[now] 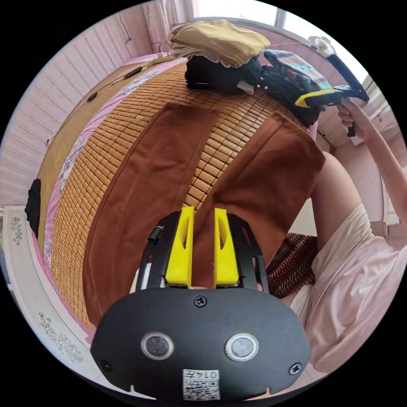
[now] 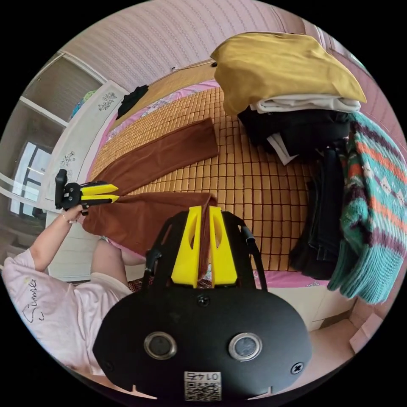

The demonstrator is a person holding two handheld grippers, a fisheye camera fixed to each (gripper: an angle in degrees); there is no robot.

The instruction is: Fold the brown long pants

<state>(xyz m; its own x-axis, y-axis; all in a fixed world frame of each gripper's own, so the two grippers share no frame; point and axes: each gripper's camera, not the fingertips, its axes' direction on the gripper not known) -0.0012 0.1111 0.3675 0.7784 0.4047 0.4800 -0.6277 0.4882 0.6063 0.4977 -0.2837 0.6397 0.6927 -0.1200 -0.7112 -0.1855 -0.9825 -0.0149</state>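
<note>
Both claws, left [image 1: 203,248] and right [image 2: 204,248], are clamped on the pants [image 1: 144,199]; beyond them, a careless tug could drag the spread legs askew.

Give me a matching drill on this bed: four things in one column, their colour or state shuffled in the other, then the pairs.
Things:
1. brown pants
2. top garment of the folded stack
3. knit sweater
4. right gripper

States:
A. mustard yellow, lying folded on white and black clothes
B. teal with orange and purple bands, hanging over the bed's edge
C. jaws closed on a hem of brown cloth
D. spread on the bamboo mat with the two legs apart

Pairs: 1-D, 2-A, 3-B, 4-C
</note>
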